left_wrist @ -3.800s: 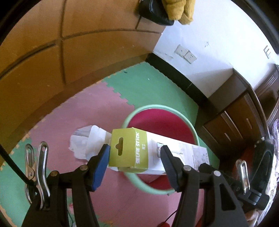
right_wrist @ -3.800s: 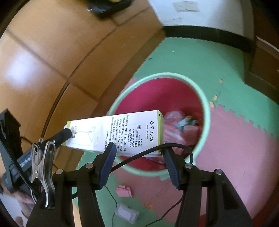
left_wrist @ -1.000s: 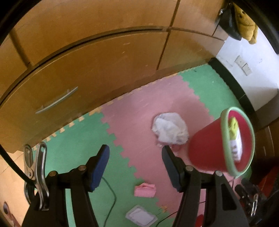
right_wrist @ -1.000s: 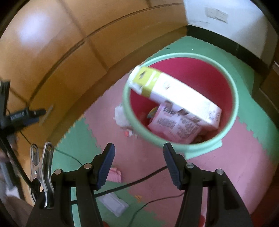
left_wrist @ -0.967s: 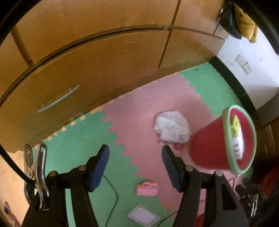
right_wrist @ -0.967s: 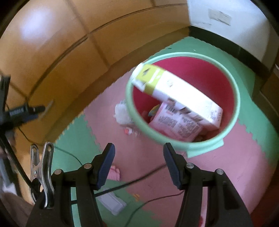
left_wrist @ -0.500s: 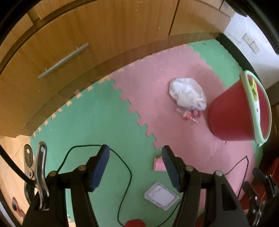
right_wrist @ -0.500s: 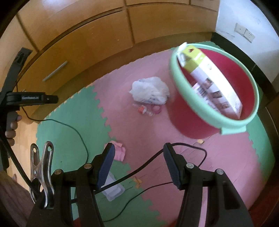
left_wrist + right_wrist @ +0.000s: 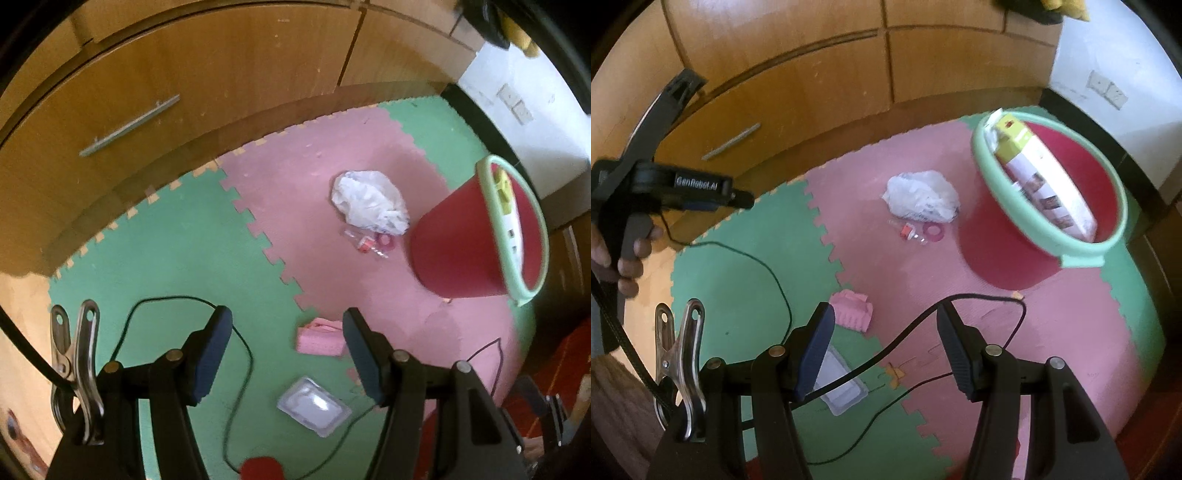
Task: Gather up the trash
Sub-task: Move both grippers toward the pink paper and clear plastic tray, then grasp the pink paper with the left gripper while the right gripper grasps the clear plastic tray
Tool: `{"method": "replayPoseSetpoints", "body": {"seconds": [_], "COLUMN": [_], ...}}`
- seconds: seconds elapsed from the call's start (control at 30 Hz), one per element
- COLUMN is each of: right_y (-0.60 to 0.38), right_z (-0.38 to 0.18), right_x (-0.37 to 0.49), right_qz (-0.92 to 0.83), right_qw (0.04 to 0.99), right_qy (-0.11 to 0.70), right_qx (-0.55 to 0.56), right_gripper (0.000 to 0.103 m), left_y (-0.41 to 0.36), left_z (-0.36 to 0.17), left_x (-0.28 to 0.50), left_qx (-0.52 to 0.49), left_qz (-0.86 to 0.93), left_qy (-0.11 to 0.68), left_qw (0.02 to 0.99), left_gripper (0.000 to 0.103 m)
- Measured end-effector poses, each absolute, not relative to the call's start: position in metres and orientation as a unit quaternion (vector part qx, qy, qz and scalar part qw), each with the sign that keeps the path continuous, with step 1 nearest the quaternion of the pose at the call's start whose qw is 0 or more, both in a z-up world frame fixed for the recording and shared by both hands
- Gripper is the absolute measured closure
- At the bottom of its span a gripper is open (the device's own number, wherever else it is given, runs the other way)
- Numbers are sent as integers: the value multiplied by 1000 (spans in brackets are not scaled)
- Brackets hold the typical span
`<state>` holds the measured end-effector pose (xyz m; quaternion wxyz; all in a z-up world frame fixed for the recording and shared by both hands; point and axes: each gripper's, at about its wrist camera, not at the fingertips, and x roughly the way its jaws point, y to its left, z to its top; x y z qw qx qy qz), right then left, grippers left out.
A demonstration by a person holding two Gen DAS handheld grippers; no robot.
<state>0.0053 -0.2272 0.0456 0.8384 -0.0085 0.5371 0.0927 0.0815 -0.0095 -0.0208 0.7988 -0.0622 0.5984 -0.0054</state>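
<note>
Now both grippers are up high over the foam mat floor (image 9: pixel 177 258), so each camera can see all the trash. The left gripper (image 9: pixel 286 349) has its jaws wide apart and holds nothing. The right gripper (image 9: pixel 884 341) is wide apart and empty too.

The red bucket (image 9: pixel 1004 258) sits at about 2 o'clock in the right view. The white and yellow box (image 9: pixel 1041 181) leans inside it, one end poking over the rim, because it is too long to lie flat.

Trash left on the mat:
- A crumpled white bag (image 9: pixel 919 197) at 12 o'clock, just beside the bucket.
- Small pink bits (image 9: pixel 923 232) close under the bag.
- A pink scrap (image 9: pixel 320 338) near the left jaws, maybe the easiest grab.
- A clear plastic tray (image 9: pixel 314 406) lower down at 6 o'clock.
</note>
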Motion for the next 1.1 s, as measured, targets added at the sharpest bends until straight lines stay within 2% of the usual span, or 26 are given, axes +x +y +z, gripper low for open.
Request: {"method": "replayPoseSetpoints", "body": {"seconds": [0.2,0.4,0.8,1.1], "right_y": [-239,-242,-249,-245], "right_z": [71,80,34,-20], "right_x": [5,7,6,-1], "right_qz": [67,68,67,63], "right_qw": [844,847,794,743], "right_qy": [531,526,602,664], "right_qx": [17,28,53,60], "right_gripper": [44,44,44,44], "left_y": [-2,6,5,-2], "left_z": [-15,-8,-11,-66], "left_x": [60,48,44,49], "left_qx": [-124,-110,-65,16], "left_qz": [19,53,80,64], "left_qy": [607,601,593,606], "left_qw": [785,790,799,792], "left_gripper": [38,38,38,38]}}
